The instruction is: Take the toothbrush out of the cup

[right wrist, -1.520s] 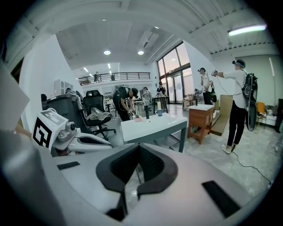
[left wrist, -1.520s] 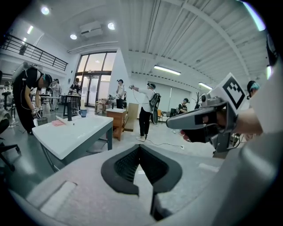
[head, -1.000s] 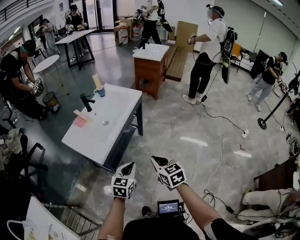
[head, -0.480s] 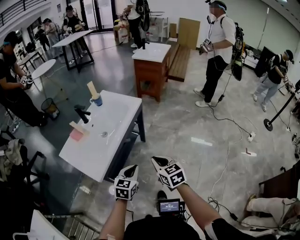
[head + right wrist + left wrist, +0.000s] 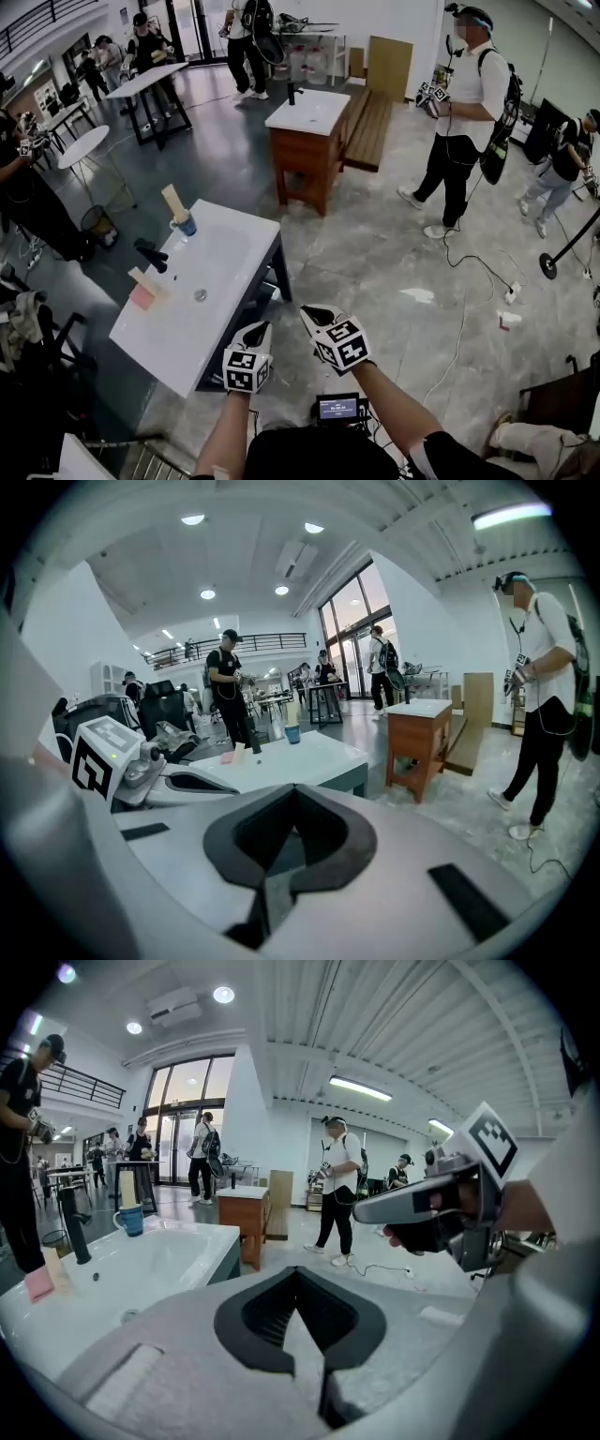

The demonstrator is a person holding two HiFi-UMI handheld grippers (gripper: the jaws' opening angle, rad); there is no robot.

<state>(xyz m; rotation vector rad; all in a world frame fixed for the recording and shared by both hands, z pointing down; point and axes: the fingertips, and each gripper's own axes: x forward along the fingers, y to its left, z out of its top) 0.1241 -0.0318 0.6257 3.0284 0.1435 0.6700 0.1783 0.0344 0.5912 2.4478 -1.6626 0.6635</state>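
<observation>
A blue cup (image 5: 186, 225) stands at the far corner of the white sink (image 5: 234, 246), with a tan toothbrush (image 5: 172, 202) sticking up out of it. Beside it are a black tap (image 5: 150, 255) and a pink block (image 5: 141, 297). My left gripper (image 5: 261, 327) and right gripper (image 5: 309, 312) hang side by side in the air off the sink's near right corner, well short of the cup, both shut and holding nothing. The left gripper view shows the cup (image 5: 129, 1220) far off to the left. In the right gripper view the cup (image 5: 292, 733) lies straight ahead.
A wooden cabinet (image 5: 302, 155) with a white top stands beyond the sink. A person (image 5: 461, 131) stands at the right, with cables (image 5: 459, 281) on the floor. At the left are a round white table (image 5: 84, 146), a bin (image 5: 95, 225) and more people.
Both grippers and the head have come closer to the sink, which now sits lower and nearer in the head view. The jaws stay shut. People in the background have walked on.
</observation>
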